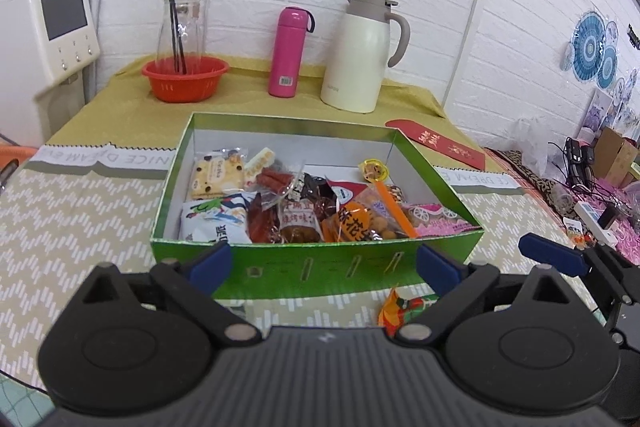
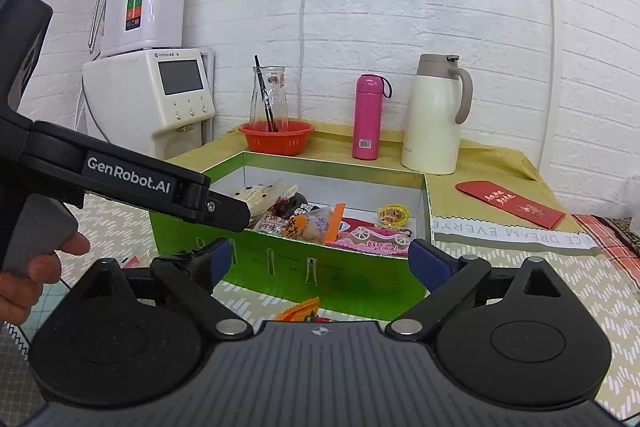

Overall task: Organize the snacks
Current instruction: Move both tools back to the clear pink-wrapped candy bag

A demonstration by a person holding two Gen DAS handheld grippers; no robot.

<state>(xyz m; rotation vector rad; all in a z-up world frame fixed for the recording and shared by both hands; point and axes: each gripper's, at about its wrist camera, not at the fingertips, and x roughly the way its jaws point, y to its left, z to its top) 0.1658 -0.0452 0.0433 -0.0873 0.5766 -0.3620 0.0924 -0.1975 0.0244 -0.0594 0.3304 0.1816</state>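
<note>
A green cardboard box (image 1: 316, 269) (image 2: 320, 279) sits on the patterned table, holding several wrapped snacks (image 1: 296, 203) (image 2: 320, 219). One orange snack packet (image 1: 400, 309) (image 2: 300, 311) lies on the table just in front of the box. My left gripper (image 1: 324, 261) hovers before the box's near wall, jaws spread wide with nothing between them. My right gripper (image 2: 320, 261) is open too, at the same wall, empty. In the right wrist view the left gripper's body (image 2: 132, 183) reaches in from the left, held by a hand (image 2: 36, 267).
Behind the box stand a red basket (image 1: 186, 77) with a glass jar, a pink flask (image 1: 287, 53) and a white thermal jug (image 1: 360, 55). A red envelope (image 1: 438, 143) lies to the right. A white appliance (image 1: 44, 39) is at the left; cables and clutter (image 1: 592, 183) at the right.
</note>
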